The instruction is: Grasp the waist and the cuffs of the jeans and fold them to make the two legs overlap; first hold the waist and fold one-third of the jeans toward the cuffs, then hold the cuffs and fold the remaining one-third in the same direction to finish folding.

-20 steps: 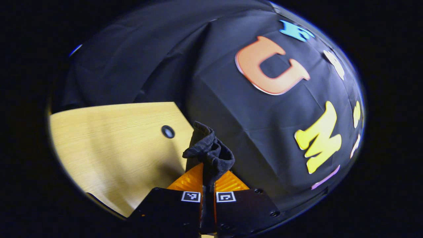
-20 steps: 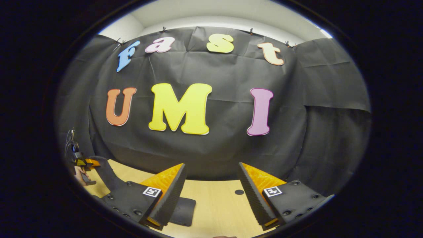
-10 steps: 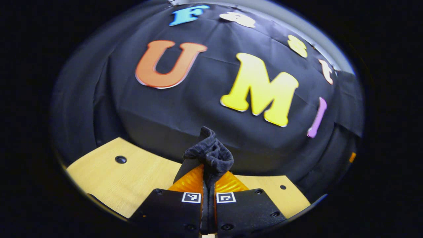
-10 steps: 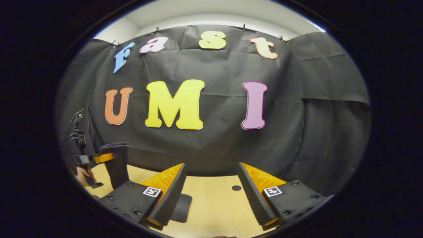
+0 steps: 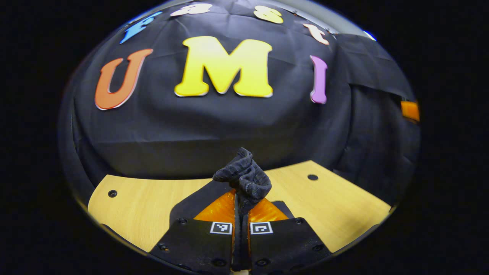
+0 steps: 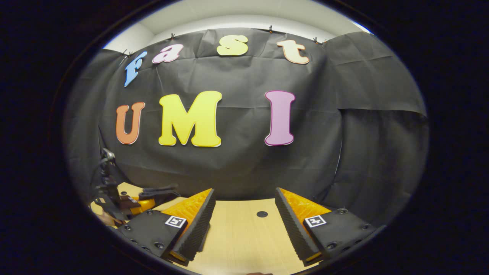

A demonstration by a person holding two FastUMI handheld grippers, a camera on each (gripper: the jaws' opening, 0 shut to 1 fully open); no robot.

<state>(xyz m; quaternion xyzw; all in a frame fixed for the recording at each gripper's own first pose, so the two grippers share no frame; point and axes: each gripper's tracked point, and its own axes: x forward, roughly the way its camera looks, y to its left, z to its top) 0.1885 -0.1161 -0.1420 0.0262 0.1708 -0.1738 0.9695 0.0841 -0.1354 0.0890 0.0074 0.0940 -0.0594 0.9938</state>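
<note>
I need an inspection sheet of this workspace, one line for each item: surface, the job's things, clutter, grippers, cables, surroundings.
Surface: wooden table, with small round holes.
Job's things: dark jeans, a bunched part pinched in the left hand-held gripper; which part, cannot tell.
Clutter: nothing seen.
Grippers: left hand-held gripper shut on the jeans; right hand-held gripper open, holding nothing, above the table.
Cables: thin wires on the left hand-held gripper, in the right gripper view.
Surroundings: black cloth wall behind the table; pale wall above it.
</note>
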